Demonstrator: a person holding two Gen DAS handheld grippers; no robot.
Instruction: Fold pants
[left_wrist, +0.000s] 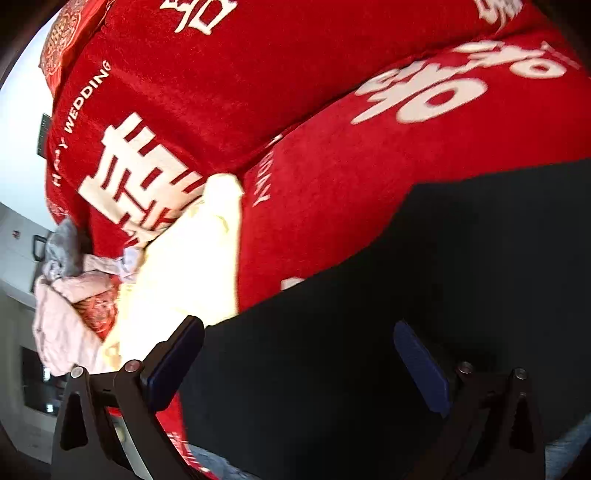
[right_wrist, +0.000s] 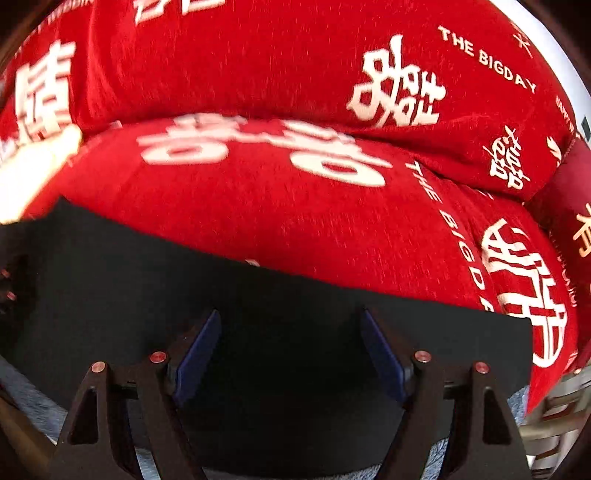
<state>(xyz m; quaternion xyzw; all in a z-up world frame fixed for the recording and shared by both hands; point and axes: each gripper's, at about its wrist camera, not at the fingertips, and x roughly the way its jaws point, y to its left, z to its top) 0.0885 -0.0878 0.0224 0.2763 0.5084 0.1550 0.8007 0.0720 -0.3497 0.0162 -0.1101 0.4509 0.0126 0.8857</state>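
Both the left gripper (left_wrist: 299, 365) and right gripper (right_wrist: 291, 354) are held apart, empty, over the black pants (right_wrist: 258, 295), apparently ready for a fold.

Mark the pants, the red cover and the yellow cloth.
pants (right_wrist: 258, 288): right wrist view, flat middle of the black fabric.
red cover (right_wrist: 277, 206): right wrist view, bare patch below the white print.
yellow cloth (left_wrist: 192, 258): left wrist view, its middle.

Matt black pants (right_wrist: 258, 314), plush red blanket (right_wrist: 258, 206)
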